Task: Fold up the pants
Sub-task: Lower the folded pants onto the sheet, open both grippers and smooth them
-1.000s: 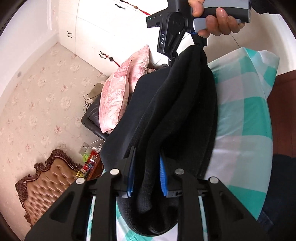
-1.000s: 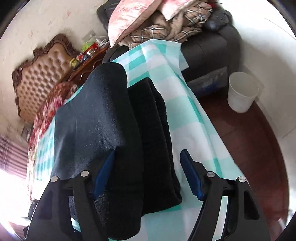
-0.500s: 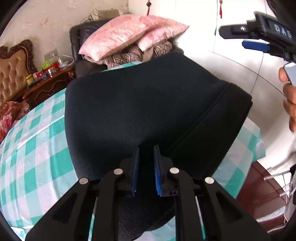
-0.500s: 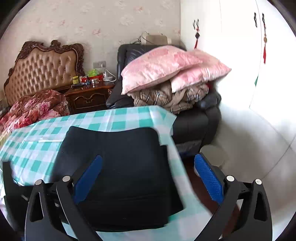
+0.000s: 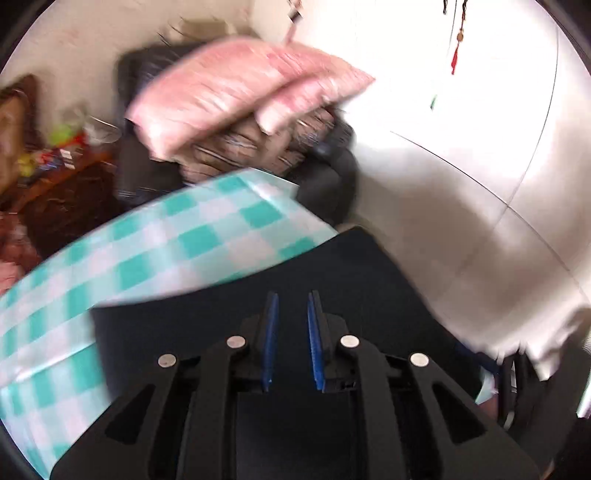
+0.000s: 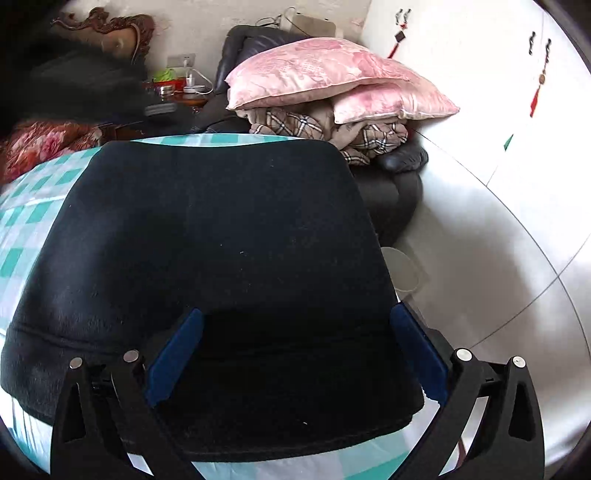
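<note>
The black pants lie folded in a thick stack on the teal-and-white checked tablecloth. My right gripper is wide open and hovers just above the near edge of the stack, holding nothing. In the blurred left wrist view the pants lie under my left gripper. Its blue pads stand a narrow gap apart with nothing between them, over the cloth near the checked tablecloth.
A black leather armchair behind the table holds pink pillows and a plaid blanket. A white bucket stands on the floor at the right. A nightstand with clutter and a carved headboard are at the back left.
My left gripper has let go of the pants and opened slightly, swinging fast to the right. My right gripper has come down close over the folded stack, still open.
</note>
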`<state>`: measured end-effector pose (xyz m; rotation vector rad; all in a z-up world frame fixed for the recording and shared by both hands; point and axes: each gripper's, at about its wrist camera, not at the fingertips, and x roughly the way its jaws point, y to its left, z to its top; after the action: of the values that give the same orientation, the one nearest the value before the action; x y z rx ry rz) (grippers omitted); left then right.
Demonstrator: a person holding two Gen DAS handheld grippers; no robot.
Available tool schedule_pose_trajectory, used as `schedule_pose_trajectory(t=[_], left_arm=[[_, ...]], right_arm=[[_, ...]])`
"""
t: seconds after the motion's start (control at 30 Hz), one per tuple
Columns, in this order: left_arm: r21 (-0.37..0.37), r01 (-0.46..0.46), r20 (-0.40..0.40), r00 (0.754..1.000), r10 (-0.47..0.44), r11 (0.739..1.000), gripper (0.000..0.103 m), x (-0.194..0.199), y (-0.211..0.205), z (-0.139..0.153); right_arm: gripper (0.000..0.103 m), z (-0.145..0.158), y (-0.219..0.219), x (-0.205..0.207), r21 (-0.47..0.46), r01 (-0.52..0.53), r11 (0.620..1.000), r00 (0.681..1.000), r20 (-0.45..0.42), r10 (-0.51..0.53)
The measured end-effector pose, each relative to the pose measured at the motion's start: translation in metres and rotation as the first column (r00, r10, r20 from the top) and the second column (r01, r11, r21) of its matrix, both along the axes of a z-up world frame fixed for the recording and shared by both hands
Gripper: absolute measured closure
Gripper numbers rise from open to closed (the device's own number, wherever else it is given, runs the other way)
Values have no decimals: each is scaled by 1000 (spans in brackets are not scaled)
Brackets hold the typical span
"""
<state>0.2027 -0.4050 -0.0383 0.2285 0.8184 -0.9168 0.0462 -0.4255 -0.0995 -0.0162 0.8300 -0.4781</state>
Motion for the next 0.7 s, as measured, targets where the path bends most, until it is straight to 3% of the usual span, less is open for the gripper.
schedule_pose_trajectory(t=[0.13, 0.23, 0.37, 0.5, 0.6, 0.63, 0.7], left_arm=[[64, 101, -103, 990, -94, 993, 87, 28, -56, -26], [141, 94, -121, 990, -77, 985, 85, 34, -73, -52], [125, 82, -114, 991, -68, 989, 85, 31, -70, -60], [55, 16, -113, 994, -9, 998, 82, 32, -41, -44], [-4, -96, -105, 990, 95, 995, 66, 25, 5, -26], [-2, -168, -76, 983, 168, 986, 59, 17, 30, -22], [11, -219, -38, 975, 219, 976, 49, -2, 63, -20]], right_arm=[[4, -3, -4, 1, 16, 7, 1000, 1000, -5, -7], [4, -3, -7, 3, 22, 11, 1000, 1000, -5, -10], [4, -4, -9, 3, 27, 11, 1000, 1000, -1, -11], [4, -4, -11, 3, 34, 15, 999, 1000, 1, -15], [4, -4, -12, 6, 34, 18, 999, 1000, 0, -18], [4, -3, -13, 7, 34, 18, 999, 1000, -1, -18], [4, -3, -16, 10, 36, 18, 999, 1000, -2, -18]])
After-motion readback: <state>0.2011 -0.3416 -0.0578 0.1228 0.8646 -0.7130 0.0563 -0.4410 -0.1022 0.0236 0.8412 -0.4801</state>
